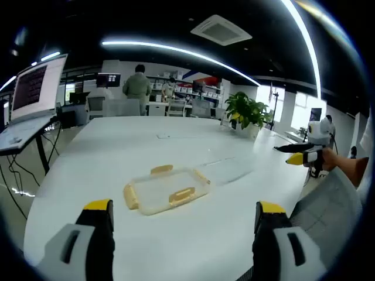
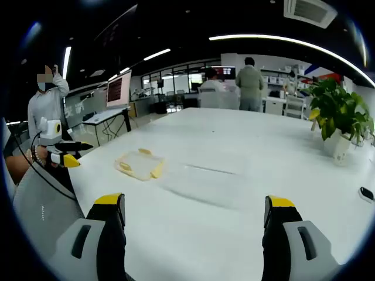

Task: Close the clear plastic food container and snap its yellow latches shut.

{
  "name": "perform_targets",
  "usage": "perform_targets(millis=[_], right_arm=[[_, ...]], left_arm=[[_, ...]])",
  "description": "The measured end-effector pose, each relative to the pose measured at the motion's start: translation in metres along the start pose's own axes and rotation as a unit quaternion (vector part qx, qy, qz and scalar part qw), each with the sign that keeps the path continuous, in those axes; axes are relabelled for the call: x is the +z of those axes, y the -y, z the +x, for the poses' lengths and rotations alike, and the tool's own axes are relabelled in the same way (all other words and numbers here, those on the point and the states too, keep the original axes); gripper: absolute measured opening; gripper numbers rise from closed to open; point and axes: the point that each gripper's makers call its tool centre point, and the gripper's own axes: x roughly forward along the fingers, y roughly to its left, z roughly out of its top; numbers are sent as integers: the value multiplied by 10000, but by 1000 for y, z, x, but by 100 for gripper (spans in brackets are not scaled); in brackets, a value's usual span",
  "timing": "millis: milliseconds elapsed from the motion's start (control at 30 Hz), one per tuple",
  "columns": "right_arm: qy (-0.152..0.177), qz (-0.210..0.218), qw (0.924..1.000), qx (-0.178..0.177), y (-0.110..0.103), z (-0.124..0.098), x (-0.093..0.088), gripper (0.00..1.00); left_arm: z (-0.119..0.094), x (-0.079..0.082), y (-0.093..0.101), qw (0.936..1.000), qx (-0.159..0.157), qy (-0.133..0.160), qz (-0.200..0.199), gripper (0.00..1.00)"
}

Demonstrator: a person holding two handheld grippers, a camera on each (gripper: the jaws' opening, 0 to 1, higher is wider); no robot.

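Note:
A shallow clear plastic container (image 1: 167,190) with yellow latches on its sides lies flat on the white table (image 1: 117,152), just beyond my left gripper (image 1: 184,206). That gripper is open, its jaws wide apart with nothing between them. Right of the container lies a faint clear plastic piece (image 1: 228,171), hard to make out. My right gripper (image 1: 285,153) hovers at the table's right edge, held in a hand. In the right gripper view the container (image 2: 139,164) sits far off to the left and the clear piece (image 2: 208,178) nearer the middle. My right gripper (image 2: 193,202) is open and empty. The left gripper (image 2: 76,153) is at the left.
A potted plant (image 1: 246,111) (image 2: 340,117) stands on the table's far side. A laptop on a stand (image 1: 32,93) (image 2: 117,91) is off the table. A small dark object (image 2: 366,193) lies near the table's edge. People stand at the back (image 1: 137,85) and one (image 2: 47,102) beside the table.

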Motion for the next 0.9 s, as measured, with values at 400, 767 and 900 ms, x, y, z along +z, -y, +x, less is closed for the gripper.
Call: perform_targets(millis=[400,767,900], right_arm=[[30,91,10000,-22,3,0,0,97],[7,91,10000,-22,3,0,-1,96],[55,69,9999,-48,4,-1,1,94]], left_arm=[[0,0,-2,10000,28,20,-93,99],[0,0,-3,9999,57,14,-110,99],[0,-4,-2,9999,33,-61,-89,99]])
